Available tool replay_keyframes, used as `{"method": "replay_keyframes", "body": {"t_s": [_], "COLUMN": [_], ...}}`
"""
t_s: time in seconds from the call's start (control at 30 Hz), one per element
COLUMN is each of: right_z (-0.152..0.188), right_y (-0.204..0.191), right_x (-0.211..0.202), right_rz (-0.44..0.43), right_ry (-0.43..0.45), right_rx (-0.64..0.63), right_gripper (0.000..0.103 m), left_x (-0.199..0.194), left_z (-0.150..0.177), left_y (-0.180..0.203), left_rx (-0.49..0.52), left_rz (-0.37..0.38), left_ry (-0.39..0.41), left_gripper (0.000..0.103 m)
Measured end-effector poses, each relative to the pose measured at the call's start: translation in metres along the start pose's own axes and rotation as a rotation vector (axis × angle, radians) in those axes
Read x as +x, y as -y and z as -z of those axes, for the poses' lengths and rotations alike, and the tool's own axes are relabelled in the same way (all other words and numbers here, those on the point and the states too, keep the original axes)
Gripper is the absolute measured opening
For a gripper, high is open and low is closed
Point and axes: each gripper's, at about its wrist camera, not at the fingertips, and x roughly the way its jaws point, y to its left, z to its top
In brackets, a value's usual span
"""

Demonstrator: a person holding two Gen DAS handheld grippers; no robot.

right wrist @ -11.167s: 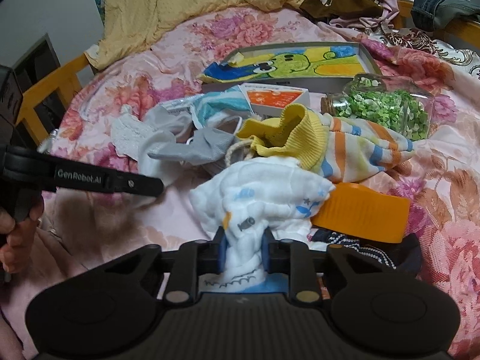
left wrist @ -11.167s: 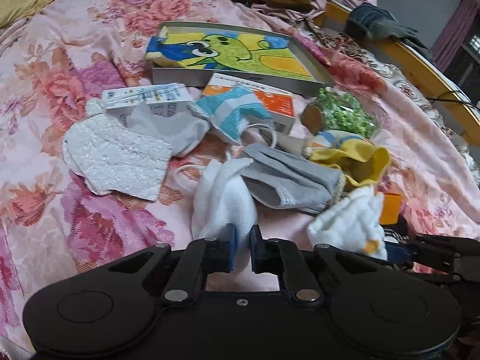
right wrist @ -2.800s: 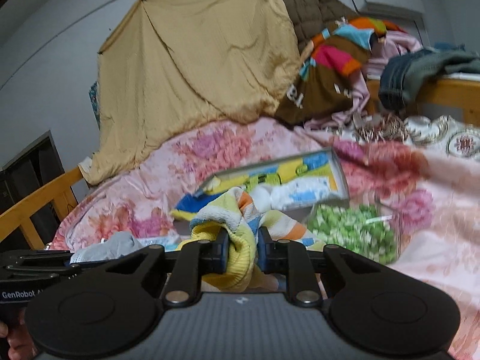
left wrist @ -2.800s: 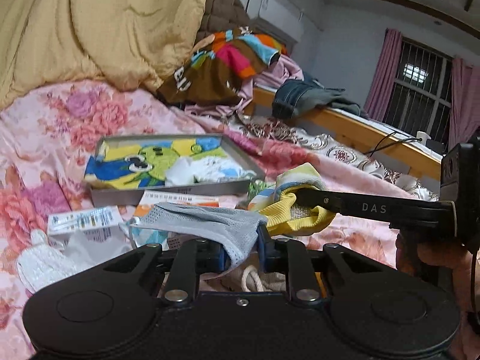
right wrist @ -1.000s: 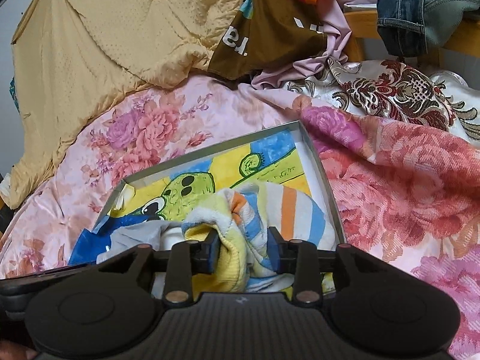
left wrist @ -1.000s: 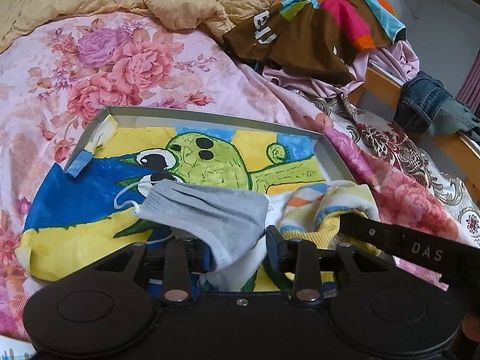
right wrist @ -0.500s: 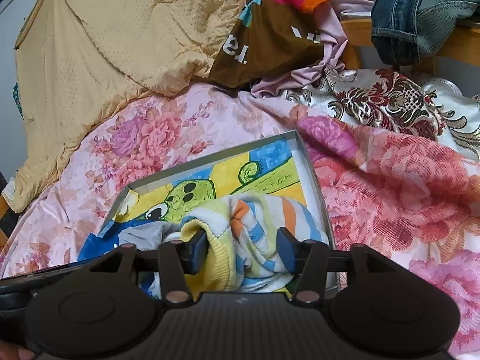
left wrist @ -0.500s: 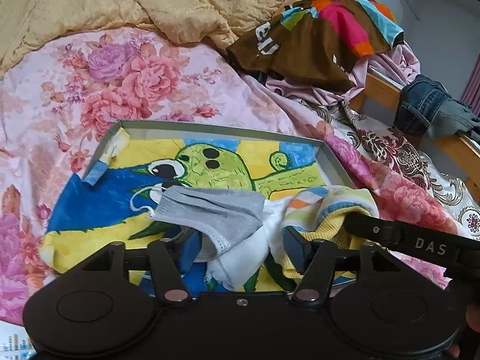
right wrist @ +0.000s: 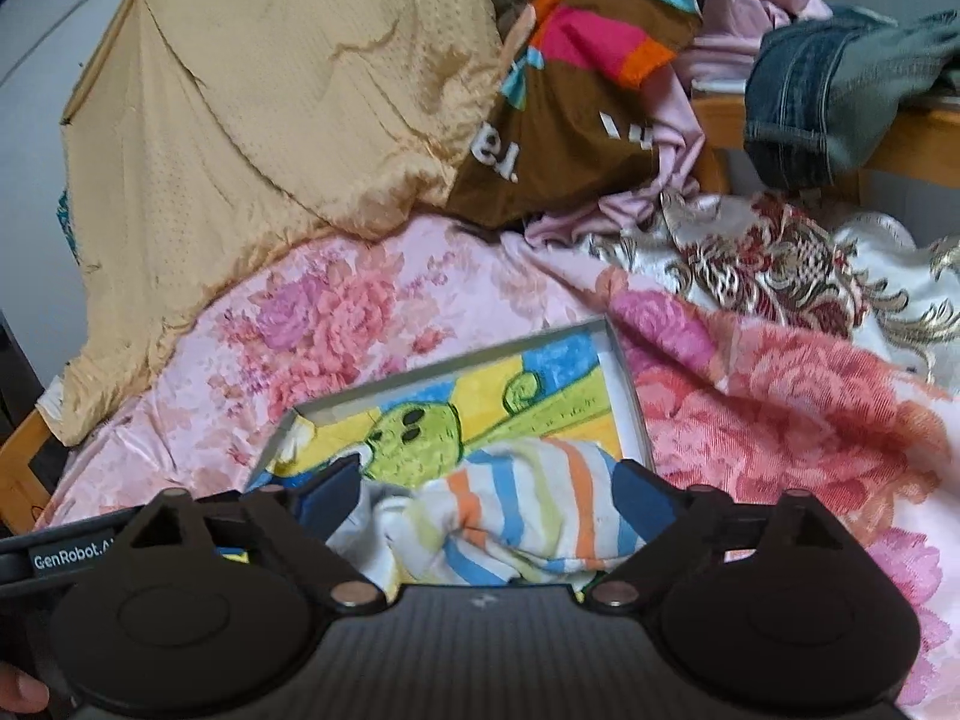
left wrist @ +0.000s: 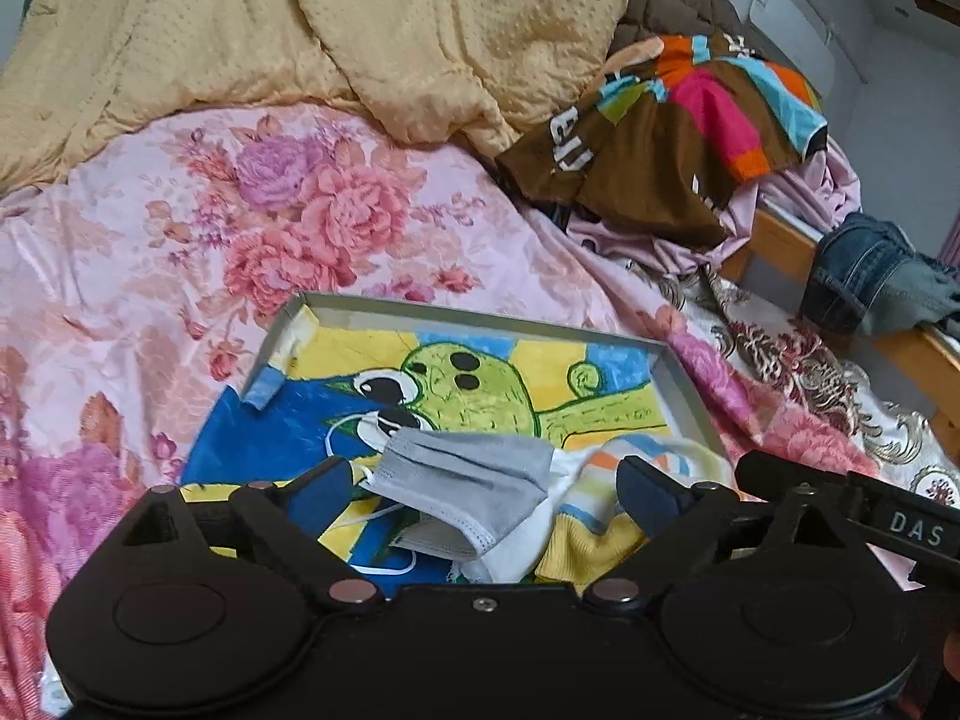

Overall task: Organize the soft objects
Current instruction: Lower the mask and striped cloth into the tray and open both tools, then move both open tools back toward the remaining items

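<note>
A shallow grey box (left wrist: 480, 315) with a green cartoon picture on its floor lies on the flowered bedspread; it also shows in the right wrist view (right wrist: 621, 372). A grey face mask (left wrist: 462, 468) lies in it on a white cloth (left wrist: 516, 558), next to a striped yellow sock (left wrist: 600, 534). My left gripper (left wrist: 483, 489) is open just above the mask, holding nothing. My right gripper (right wrist: 483, 492) is open above the striped sock (right wrist: 522, 510), holding nothing. The right gripper's arm (left wrist: 852, 510) shows at the right of the left wrist view.
A yellow quilt (left wrist: 300, 30) and a brown multicoloured garment (left wrist: 660, 138) are heaped behind the box. Jeans (left wrist: 870, 276) hang on the wooden bed rail (left wrist: 924, 354) at the right. A patterned brocade cloth (right wrist: 780, 258) lies right of the box.
Both grippers have opened wide and let go: the mask and the striped sock now lie in the box. Both grippers have drawn back and up a little.
</note>
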Motion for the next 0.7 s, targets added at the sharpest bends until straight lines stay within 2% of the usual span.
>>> {"method": "replay_keyframes", "body": {"t_s": [0.1, 0.17, 0.37, 0.53, 0.7], "right_z": [-0.002, -0.003, 0.002, 0.015, 0.029], "right_y": [-0.003, -0.005, -0.014, -0.026, -0.047], "right_x": [-0.014, -0.025, -0.058, -0.09, -0.117], "right_rz": [-0.017, -0.026, -0.034, -0.034, -0.018], "right_ry": [0.048, 0.085, 0.179, 0.23, 0.289], "right_rx": [-0.014, -0.023, -0.073, -0.139, -0.218], "right_gripper": [0.102, 0.103, 0.103, 0.103, 0.103], "left_x": [-0.013, -0.022, -0.055, -0.085, -0.115], "left_z": [-0.002, -0.003, 0.001, 0.015, 0.032], "left_y": [0.001, 0.002, 0.002, -0.004, -0.014], "left_rx": [0.007, 0.011, 0.015, 0.001, 0.025], "left_rz": [-0.004, -0.008, 0.02, 0.065, 0.089], "left_ry": [0.017, 0.037, 0.103, 0.161, 0.175], "left_gripper": [0.097, 0.101, 0.102, 0.102, 0.102]}}
